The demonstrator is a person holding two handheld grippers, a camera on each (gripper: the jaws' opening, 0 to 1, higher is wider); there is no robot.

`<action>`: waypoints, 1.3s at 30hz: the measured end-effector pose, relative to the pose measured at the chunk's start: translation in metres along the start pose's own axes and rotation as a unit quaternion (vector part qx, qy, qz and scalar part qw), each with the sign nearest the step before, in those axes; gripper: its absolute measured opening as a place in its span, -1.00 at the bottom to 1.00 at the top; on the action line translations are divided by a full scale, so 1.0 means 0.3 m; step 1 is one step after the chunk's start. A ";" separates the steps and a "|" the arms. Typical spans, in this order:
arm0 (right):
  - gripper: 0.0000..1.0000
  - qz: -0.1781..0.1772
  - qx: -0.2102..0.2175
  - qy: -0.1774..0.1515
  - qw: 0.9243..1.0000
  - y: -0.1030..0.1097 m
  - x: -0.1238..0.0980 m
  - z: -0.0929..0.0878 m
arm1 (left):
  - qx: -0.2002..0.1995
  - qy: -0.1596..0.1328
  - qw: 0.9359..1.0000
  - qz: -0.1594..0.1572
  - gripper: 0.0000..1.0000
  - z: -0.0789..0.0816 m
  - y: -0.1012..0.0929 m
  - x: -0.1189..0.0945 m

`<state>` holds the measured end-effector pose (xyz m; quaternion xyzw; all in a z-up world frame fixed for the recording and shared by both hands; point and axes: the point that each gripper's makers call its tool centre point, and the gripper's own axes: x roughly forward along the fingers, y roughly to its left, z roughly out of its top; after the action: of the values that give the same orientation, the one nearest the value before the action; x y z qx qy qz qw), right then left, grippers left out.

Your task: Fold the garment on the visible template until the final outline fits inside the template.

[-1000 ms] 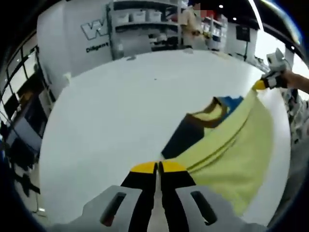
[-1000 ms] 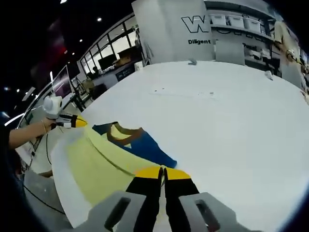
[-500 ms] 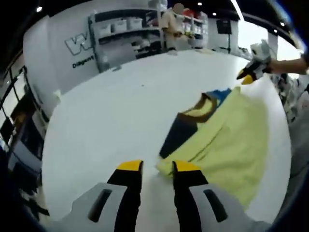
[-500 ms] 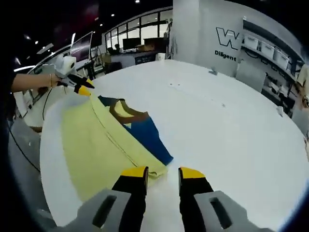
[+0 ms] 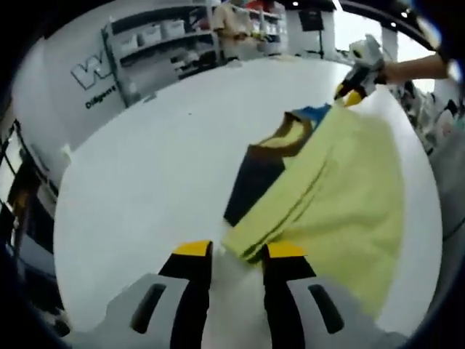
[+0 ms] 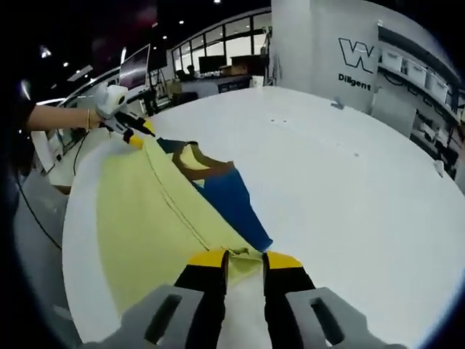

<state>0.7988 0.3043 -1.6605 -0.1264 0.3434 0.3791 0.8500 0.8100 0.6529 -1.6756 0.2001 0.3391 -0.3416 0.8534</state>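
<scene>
In the left gripper view, the left hand-held gripper [image 5: 230, 251] is being held at the bottom centre of the frame with its jaws parted, and the near corner of the garment [image 5: 330, 193] is lying just between and ahead of the yellow tips; nothing is being gripped there. From that corner the folded edge of the garment is running along its long axis toward the upper right of the frame, where the right hand-held gripper [image 5: 350, 95] is being seen at the far corner. The same line is being shown from the other end in the right gripper view: the right hand-held gripper [image 6: 236, 259] is sitting at the bottom centre, jaws spread and released, with a garment corner between the tips, and the edge is stretching to the upper left, where the left hand-held gripper [image 6: 136, 134] is being held by a hand. Each corner is therefore judged nearest to its own gripper. The garment is mostly pale yellow, with a dark blue panel and a brown-trimmed neckline showing beside the fold, and it is lying flat on the white surface [image 5: 167, 153]. No template outline can be made out.
</scene>
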 end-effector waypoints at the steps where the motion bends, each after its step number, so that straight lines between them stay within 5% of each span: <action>1: -0.91 0.005 0.000 -0.002 1.000 0.001 0.002 0.004 | -0.007 -0.003 1.000 0.000 -0.78 0.007 -0.002 0.001; 7: -1.00 0.011 0.077 -0.044 0.996 -0.023 0.004 0.046 | -0.042 -0.044 0.998 0.002 -0.95 0.086 0.020 0.007; 10: -1.00 0.008 0.169 -0.084 0.982 -0.060 -0.003 0.066 | -0.094 -0.055 0.994 -0.013 -0.97 0.096 0.016 0.017; 12: -1.00 0.005 0.253 -0.121 0.960 -0.085 -0.013 0.080 | -0.141 -0.063 0.988 -0.025 -0.97 0.100 0.017 0.025; 17: -1.00 0.003 0.283 -0.114 0.952 -0.095 -0.006 0.042 | -0.299 -0.083 0.950 -0.037 -0.98 0.100 0.025 0.025; 18: -1.00 -0.002 0.299 -0.113 0.947 -0.109 -0.001 0.021 | -0.337 -0.092 0.936 -0.035 -0.98 0.092 0.053 0.022; 21: -1.00 -0.009 0.330 -0.114 0.937 -0.134 0.006 -0.006 | -0.397 -0.094 0.912 -0.039 -1.00 0.076 0.060 0.008; 25: -1.00 -0.009 0.335 -0.112 0.935 -0.133 0.012 -0.010 | -0.374 -0.082 0.923 -0.025 -1.00 0.063 0.059 0.009; 26: -1.00 -0.011 0.337 -0.111 0.935 -0.132 0.016 -0.010 | -0.391 -0.094 0.915 -0.023 -1.00 0.086 0.055 0.008; 37: -1.00 -0.023 0.320 -0.109 0.941 -0.137 0.020 -0.007 | -0.417 -0.070 0.906 -0.001 -1.00 0.045 0.093 0.063; 39: -1.00 -0.025 0.310 -0.113 0.944 -0.144 0.011 0.002 | -0.409 -0.076 0.909 0.006 -1.00 0.049 0.094 0.057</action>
<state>0.8322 0.2771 -1.6643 0.1779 0.3426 0.2447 0.8894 0.8459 0.6563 -1.6745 -0.1907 0.3819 -0.1820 0.8858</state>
